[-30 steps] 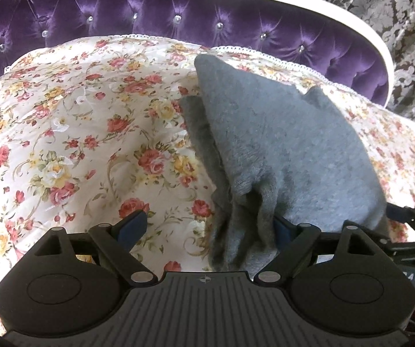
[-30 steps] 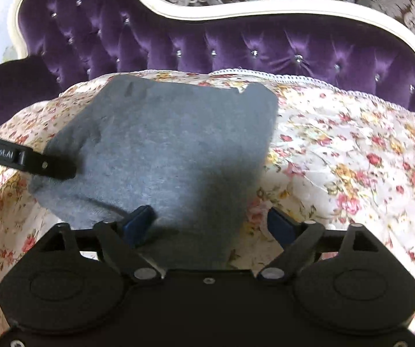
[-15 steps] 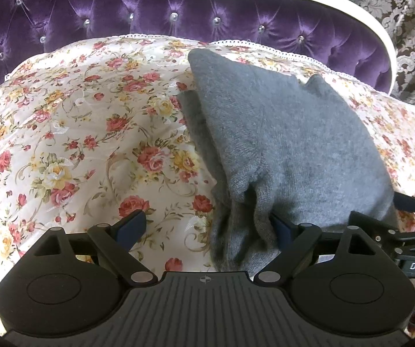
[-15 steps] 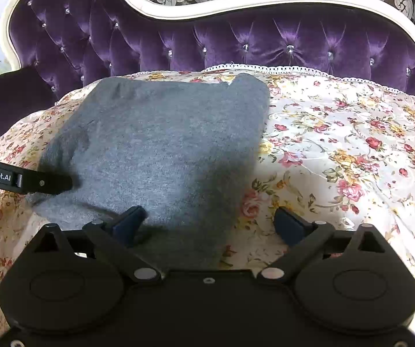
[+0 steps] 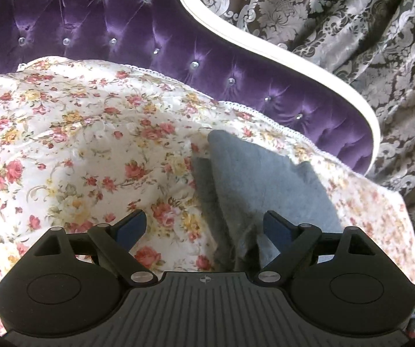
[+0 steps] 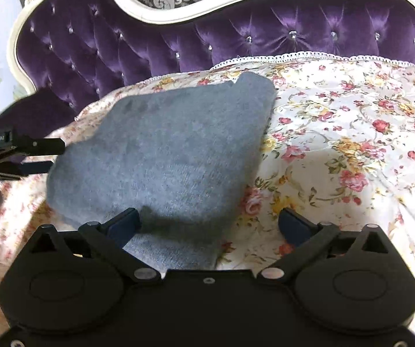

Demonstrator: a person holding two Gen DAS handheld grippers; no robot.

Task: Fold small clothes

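A purple tufted headboard [image 6: 236, 37] with crystal buttons and a curved white frame [image 6: 161, 14] backs the bed. A floral quilt [image 6: 352, 133] covers it. Grey damask curtains [image 5: 352, 29] hang behind; daylight enters at left.

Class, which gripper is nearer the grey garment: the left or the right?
Too close to call. The left gripper is open at the grey garment's edge; the right gripper is open, one finger over its near edge.

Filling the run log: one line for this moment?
left tongs: open, empty | right tongs: open, empty | grey garment: folded on floral cover
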